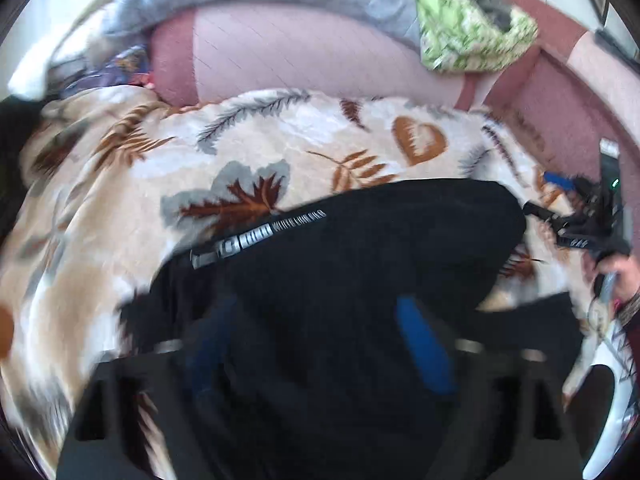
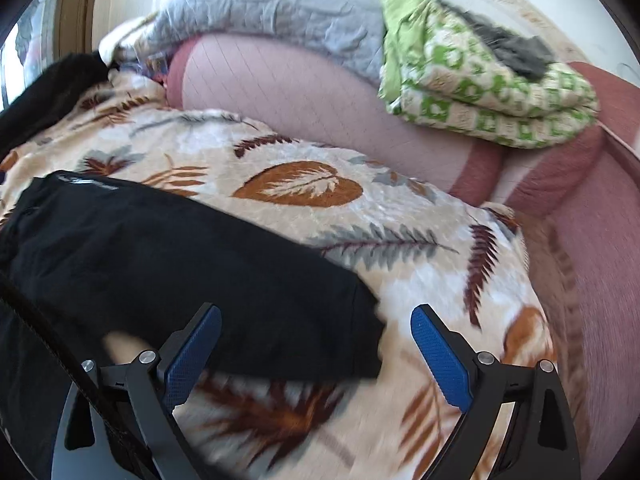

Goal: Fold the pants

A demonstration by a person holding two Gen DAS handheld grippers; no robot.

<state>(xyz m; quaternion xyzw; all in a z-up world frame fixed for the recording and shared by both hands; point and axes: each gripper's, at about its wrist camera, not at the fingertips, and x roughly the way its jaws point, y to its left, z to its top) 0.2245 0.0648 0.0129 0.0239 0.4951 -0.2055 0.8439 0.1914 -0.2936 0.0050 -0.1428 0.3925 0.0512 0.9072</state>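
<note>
Black pants (image 1: 360,256) with a silver-lettered waistband (image 1: 256,236) lie on a leaf-patterned blanket (image 1: 160,168). My left gripper (image 1: 316,344) hangs low over the black cloth; its jaws stand apart, blurred, with the fabric beneath them. In the right wrist view the pants (image 2: 160,248) stretch from the left to the middle. My right gripper (image 2: 316,320) is open, its blue pads (image 2: 436,356) wide apart, just above the pants' near end. The right gripper also shows in the left wrist view (image 1: 560,216) at the far right.
A pink sofa back (image 2: 320,92) runs behind the blanket. A grey quilt (image 2: 280,0) and a green patterned folded blanket (image 2: 480,96) lie on top of it. A dark garment (image 2: 48,92) sits at far left. A black strap (image 2: 60,352) crosses the lower left.
</note>
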